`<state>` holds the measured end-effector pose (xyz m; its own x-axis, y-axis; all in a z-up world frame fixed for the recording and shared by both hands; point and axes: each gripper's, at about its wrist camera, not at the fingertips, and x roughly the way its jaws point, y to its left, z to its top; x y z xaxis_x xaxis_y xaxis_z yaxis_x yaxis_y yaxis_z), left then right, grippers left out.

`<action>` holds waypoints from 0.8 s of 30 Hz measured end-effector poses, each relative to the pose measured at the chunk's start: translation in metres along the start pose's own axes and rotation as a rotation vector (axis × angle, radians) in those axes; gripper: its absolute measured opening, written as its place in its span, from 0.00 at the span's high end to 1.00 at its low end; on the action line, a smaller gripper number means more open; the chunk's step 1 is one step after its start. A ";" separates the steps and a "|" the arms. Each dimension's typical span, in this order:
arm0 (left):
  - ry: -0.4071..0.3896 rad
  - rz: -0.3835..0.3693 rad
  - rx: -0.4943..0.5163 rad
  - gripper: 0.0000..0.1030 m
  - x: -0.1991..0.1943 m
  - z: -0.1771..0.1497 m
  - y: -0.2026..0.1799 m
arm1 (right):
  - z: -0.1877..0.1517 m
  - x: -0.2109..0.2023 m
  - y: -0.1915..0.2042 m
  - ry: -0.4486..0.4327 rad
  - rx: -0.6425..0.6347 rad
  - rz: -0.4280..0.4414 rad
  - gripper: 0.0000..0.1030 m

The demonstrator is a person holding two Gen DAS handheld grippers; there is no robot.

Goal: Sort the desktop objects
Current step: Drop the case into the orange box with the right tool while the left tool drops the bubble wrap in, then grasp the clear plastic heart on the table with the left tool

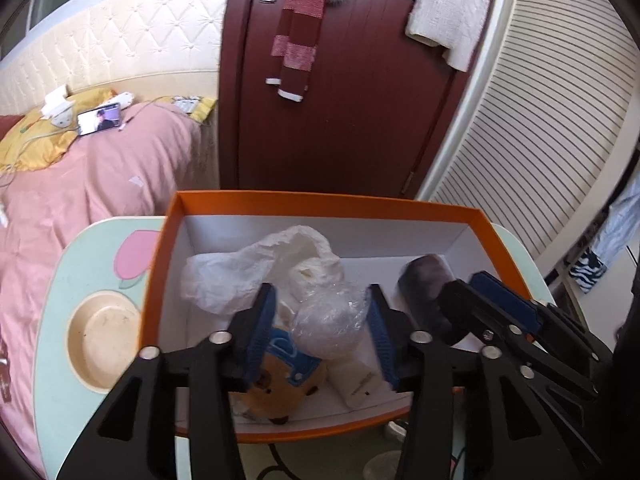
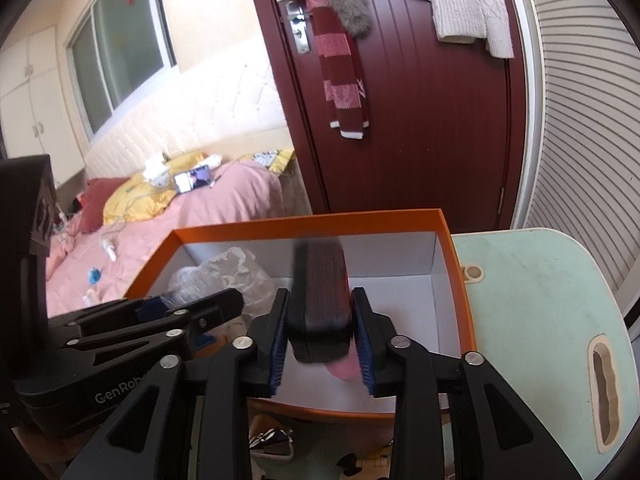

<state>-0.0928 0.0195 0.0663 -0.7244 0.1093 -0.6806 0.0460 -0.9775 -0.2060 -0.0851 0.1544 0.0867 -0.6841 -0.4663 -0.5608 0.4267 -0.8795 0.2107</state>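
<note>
Orange-walled box (image 1: 160,264) sits on the pale green bench (image 1: 52,320), a cream dish (image 1: 100,344) at its 9 o'clock. Inside it, the left gripper (image 1: 320,320) stands released around a clear plastic ball (image 1: 328,320), above a plush dog (image 1: 280,388). At 3 o'clock, the right gripper (image 2: 320,336) is clenched on a dark case (image 2: 318,300) over the box's empty half

A pink bed (image 1: 100,184) has a phone (image 1: 100,118) and a yellow pillow (image 1: 36,140) on it. A striped scarf (image 1: 298,28) hangs on the red door (image 1: 360,100).
</note>
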 end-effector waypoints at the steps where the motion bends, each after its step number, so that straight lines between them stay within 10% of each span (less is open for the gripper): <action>1: 0.003 -0.008 -0.006 0.51 -0.001 0.000 0.001 | 0.000 -0.001 0.000 -0.003 0.002 0.000 0.69; 7: -0.003 -0.011 -0.035 0.47 -0.011 -0.003 0.002 | -0.001 -0.005 -0.003 -0.021 0.019 -0.005 0.53; 13: -0.016 0.055 -0.030 0.19 -0.026 -0.010 -0.003 | -0.005 -0.021 -0.016 -0.036 0.078 -0.001 0.44; 24: -0.057 0.104 0.065 0.19 -0.068 -0.040 0.000 | -0.021 -0.057 -0.017 -0.067 0.075 -0.031 0.36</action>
<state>-0.0160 0.0198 0.0842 -0.7562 -0.0021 -0.6543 0.0795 -0.9929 -0.0886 -0.0406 0.1980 0.0986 -0.7357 -0.4415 -0.5137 0.3604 -0.8973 0.2550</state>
